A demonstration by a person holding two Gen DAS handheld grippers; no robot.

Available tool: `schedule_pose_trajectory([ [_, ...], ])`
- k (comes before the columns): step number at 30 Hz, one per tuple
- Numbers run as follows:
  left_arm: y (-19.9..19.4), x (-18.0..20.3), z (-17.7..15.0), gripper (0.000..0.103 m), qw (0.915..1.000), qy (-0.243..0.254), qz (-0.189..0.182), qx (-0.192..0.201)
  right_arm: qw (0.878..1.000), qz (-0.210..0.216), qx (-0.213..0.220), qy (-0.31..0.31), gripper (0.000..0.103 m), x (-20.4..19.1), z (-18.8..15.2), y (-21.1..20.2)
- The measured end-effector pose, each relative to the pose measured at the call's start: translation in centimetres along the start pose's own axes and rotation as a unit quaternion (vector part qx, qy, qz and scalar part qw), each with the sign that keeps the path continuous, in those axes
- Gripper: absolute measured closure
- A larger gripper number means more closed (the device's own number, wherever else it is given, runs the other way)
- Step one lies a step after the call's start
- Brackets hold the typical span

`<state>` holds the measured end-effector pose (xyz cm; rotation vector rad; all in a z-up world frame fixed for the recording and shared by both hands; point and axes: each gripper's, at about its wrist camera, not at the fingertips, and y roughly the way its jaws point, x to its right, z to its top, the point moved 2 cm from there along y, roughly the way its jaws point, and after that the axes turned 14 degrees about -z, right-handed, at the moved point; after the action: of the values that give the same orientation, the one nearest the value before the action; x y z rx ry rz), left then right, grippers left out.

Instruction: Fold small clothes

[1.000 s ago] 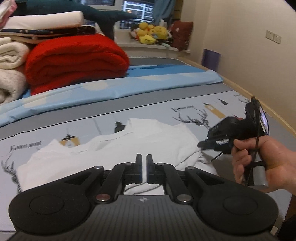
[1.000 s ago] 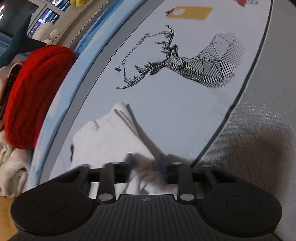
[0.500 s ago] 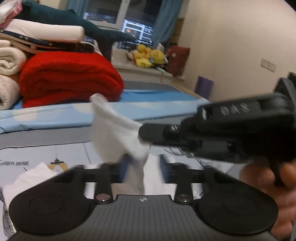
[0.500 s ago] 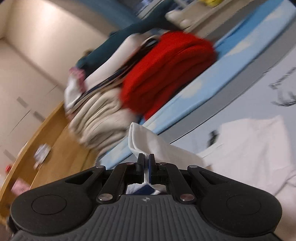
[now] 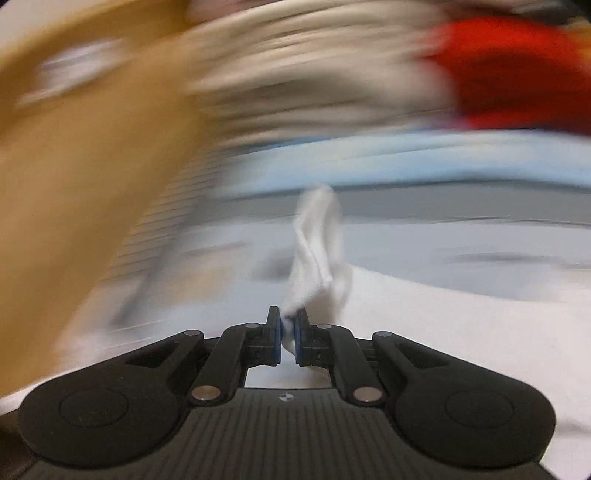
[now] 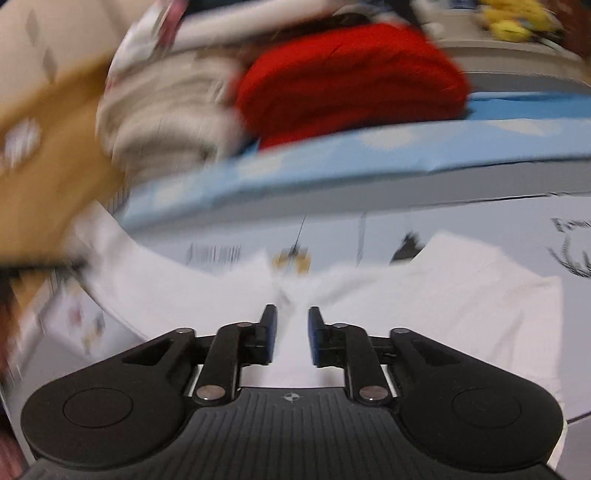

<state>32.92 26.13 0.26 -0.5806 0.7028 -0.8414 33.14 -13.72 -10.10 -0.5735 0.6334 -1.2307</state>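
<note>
My left gripper [image 5: 288, 334] has its jaws nearly closed, pinching a fold of the white garment [image 5: 317, 251]; the cloth rises from between the blue pads [image 5: 276, 338] in a twisted strip and stands up ahead of them. The rest of that view is badly smeared, so all I make out behind it is the pale printed bed sheet [image 5: 480, 266], a light blue band [image 5: 443, 162] and a red blanket [image 5: 517, 74] at the far right.

My right gripper [image 6: 291, 336] has just been opening: its jaws stand apart with a clear gap, and the pads press on nothing. The white garment [image 6: 461, 295] lies spread on the bed sheet [image 6: 480, 214] below and ahead of them, reaching to both sides of the view. Beyond it run the light blue band [image 6: 369, 158], the folded red blanket [image 6: 351, 81] and, just left of that, a stack of cream blankets [image 6: 162, 118]. Yellow plush toys [image 6: 513, 18] sit at the top right, blurred.
</note>
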Motion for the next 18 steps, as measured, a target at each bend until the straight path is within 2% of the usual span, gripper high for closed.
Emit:
schedule_pose_trajectory([
  [1, 0.4, -2.6, -0.1, 0.094, 0.9977, -0.029, 0.062, 0.001, 0.999, -0.001, -0.004, -0.032, 0.078, -1.4, -0.8, 0.6],
  [2, 0.3, -4.6, -0.1, 0.093, 0.9944, -0.061, 0.086, 0.01, 0.998, -0.001, -0.008, -0.067, 0.077, -2.9, -1.5, 1.1],
  [3, -0.2, -5.7, 0.1, 0.081, 0.9931, -0.087, 0.075, 0.023, 0.995, -0.002, -0.01, -0.097, 0.075, -4.4, -2.2, 1.2],
  [4, -0.8, -6.2, 0.3, 0.058, 0.9925, -0.106, 0.047, 0.039, 0.992, -0.002, -0.009, -0.126, 0.074, -5.7, -3.0, 1.4],
  [6, -1.6, -5.3, 0.6, 0.04, 0.9928, -0.105, 0.003, 0.057, 0.985, -0.001, -0.001, -0.174, 0.064, -8.3, -4.4, 1.7],
  [8, -2.1, -3.7, 0.4, 0.04, 0.9941, -0.081, -0.036, 0.062, 0.976, 0.0, 0.004, -0.219, 0.062, -10.7, -5.6, 2.4],
  [11, -2.4, -0.8, 0.3, 0.04, 0.9916, -0.064, -0.099, 0.052, 0.964, -0.004, 0.015, -0.264, 0.06, -13.5, -7.1, 3.1],
  [14, -2.6, 2.3, -0.1, 0.04, 0.9903, -0.03, -0.125, 0.052, 0.955, -0.002, 0.024, -0.297, 0.059, -15.7, -8.3, 4.2],
  [17, -2.7, 3.0, -0.6, 0.04, 0.9893, -0.021, -0.134, 0.055, 0.945, -0.01, 0.025, -0.326, 0.061, -17.2, -9.5, 5.6],
  [18, -2.7, 3.0, -0.6, 0.04, 0.9888, -0.024, -0.137, 0.054, 0.941, -0.012, 0.021, -0.336, 0.073, -17.5, -9.8, 6.2],
])
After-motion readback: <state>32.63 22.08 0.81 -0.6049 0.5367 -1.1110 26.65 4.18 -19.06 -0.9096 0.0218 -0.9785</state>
